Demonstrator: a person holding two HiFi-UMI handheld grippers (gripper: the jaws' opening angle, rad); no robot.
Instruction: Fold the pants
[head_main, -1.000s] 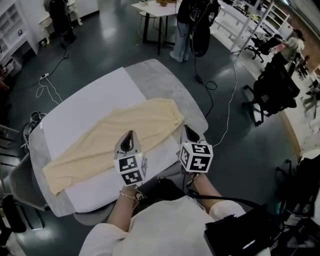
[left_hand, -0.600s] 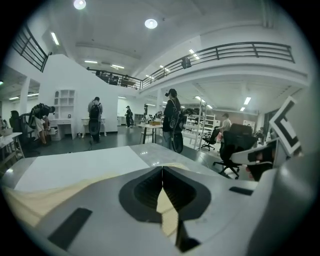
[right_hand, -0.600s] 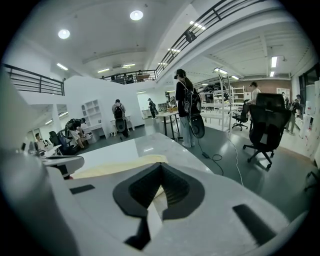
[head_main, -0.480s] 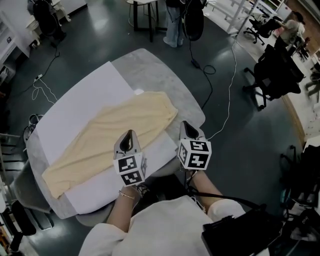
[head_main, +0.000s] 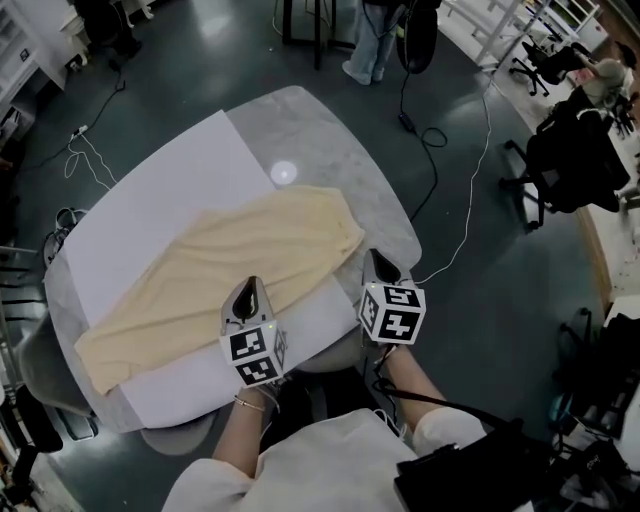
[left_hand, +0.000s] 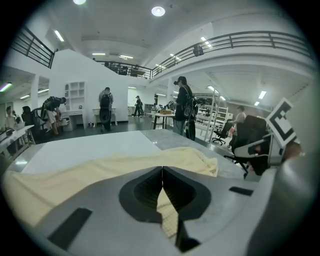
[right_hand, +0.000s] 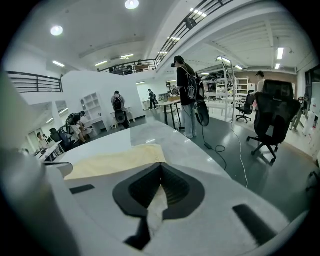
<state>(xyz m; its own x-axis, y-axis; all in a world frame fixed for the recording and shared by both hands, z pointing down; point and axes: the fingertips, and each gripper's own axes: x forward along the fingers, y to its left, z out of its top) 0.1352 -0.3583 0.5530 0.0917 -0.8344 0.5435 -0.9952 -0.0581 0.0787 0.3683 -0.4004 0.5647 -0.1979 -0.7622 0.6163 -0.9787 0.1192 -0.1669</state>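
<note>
- Pants (head_main: 220, 270): pale yellow, lying flat on the table (head_main: 310, 130), mostly on the white sheet (head_main: 150, 210) that covers the table's left part
- Long axis: runs diagonally across the table, from its near-left corner to its far-right side
- Ends: the broad end points to the table's far right and reaches onto the bare grey top; the narrow end points to the near-left corner and stops just short of the table's edge
- Whether the broad end is the waistband cannot be told
- Left gripper (head_main: 249, 290): over the table's near side, its tip above the near long edge of the pants, nearer the broad end; jaws together, gripping nothing, with the cloth showing below through the gap behind the tips
- Right gripper (head_main: 378, 262): at the table's near-right edge, just beside the near corner of the broad end; jaws together and empty, with only pale surface showing under them
- Both grippers point down at a slant toward the table's far side
- A person (head_main: 372, 40) stands on the floor beyond the table's far end, and a black chair (head_main: 575, 160) sits well off the table's right side
</note>
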